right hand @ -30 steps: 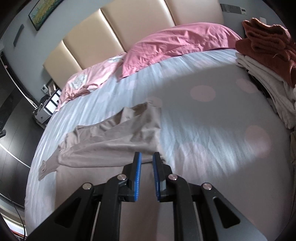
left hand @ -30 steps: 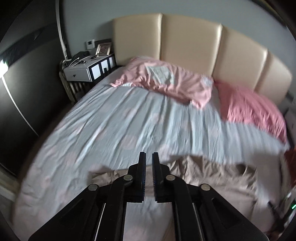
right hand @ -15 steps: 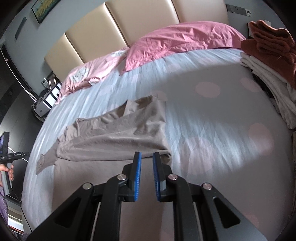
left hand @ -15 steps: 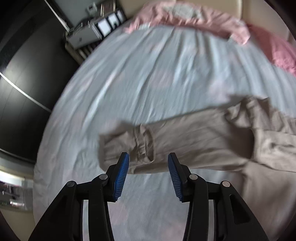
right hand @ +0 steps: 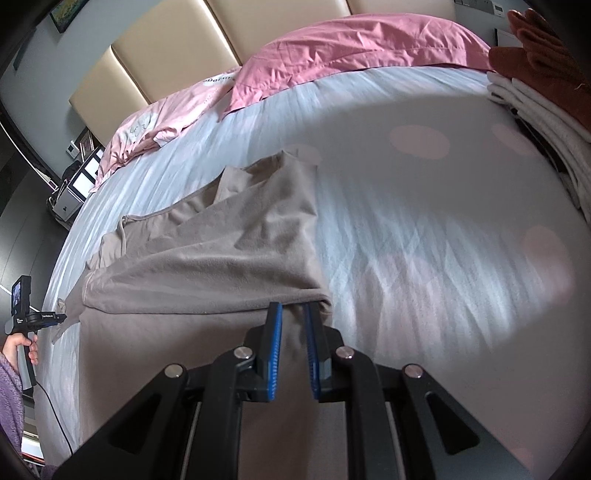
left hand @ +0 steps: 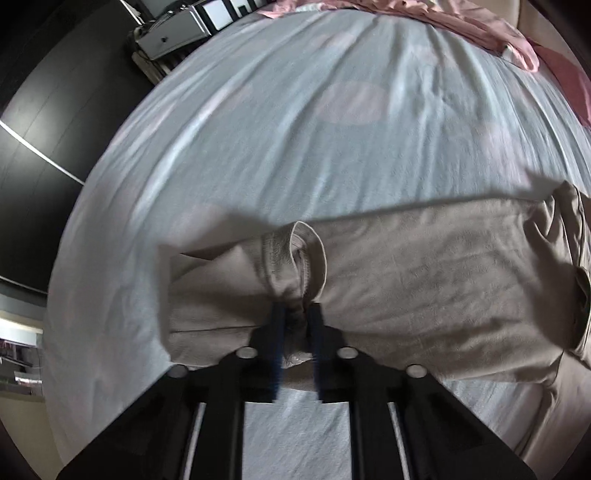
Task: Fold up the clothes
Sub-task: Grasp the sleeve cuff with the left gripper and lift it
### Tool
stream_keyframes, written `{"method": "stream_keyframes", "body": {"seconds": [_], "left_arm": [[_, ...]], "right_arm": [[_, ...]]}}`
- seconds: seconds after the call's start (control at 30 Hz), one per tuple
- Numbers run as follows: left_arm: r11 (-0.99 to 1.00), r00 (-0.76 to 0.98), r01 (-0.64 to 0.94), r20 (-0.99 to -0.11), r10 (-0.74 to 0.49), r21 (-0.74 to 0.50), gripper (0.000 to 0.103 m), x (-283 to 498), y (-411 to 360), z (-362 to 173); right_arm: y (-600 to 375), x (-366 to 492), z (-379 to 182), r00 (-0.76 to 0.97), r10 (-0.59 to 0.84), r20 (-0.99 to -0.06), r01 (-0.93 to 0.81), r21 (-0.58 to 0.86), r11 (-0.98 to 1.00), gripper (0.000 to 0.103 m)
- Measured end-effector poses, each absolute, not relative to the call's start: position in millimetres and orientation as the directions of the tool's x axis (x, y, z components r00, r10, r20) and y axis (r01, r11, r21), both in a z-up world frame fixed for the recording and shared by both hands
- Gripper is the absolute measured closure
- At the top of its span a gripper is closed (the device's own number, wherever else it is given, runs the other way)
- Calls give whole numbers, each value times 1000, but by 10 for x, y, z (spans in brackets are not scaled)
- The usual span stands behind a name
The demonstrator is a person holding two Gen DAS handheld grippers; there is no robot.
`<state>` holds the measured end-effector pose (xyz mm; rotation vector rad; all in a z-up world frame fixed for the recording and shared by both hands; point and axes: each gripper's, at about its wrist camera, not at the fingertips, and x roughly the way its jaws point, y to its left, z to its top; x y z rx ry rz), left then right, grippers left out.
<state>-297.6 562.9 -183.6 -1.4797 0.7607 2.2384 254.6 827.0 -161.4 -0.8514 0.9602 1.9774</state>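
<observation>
A beige long garment lies stretched across the pale blue bed sheet. My left gripper is shut on its cuffed end, where the hem is rolled up just ahead of the fingers. In the right wrist view the same beige garment spreads to the left. My right gripper is closed to a narrow gap on the garment's near right corner. The left gripper shows at the far left, held by a hand.
Pink pillows lie against the beige headboard. A stack of folded clothes sits at the bed's right edge. A white bedside cabinet stands past the bed's left side, beside dark floor.
My left gripper dropped from looking across the bed to the garment's cuffed end, opened, then closed on it. My right gripper moved forward onto the garment's near corner.
</observation>
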Motion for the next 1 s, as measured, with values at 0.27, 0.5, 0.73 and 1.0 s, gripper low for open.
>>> {"method": "stream_keyframes", "body": {"seconds": [0.27, 0.5, 0.73, 1.0], "left_arm": [[-832, -420, -541, -897, 139, 124, 98, -2748, 5520, -910], [-754, -376, -652, -829, 414, -80, 98, -2108, 5799, 350], [-625, -295, -755, -748, 595, -199, 98, -1295, 6176, 1134], [-512, -202, -828, -728, 655, -230, 98, -571, 6794, 1203]], "right_arm": [[8222, 2660, -1309, -533, 389, -751, -828, 369, -422, 90], [8093, 2715, -998, -555, 418, -719, -815, 370, -446, 90], [7917, 2817, -688, -592, 445, -672, -792, 380, -478, 90], [7848, 2931, -479, -622, 467, -629, -774, 400, -491, 90]]}}
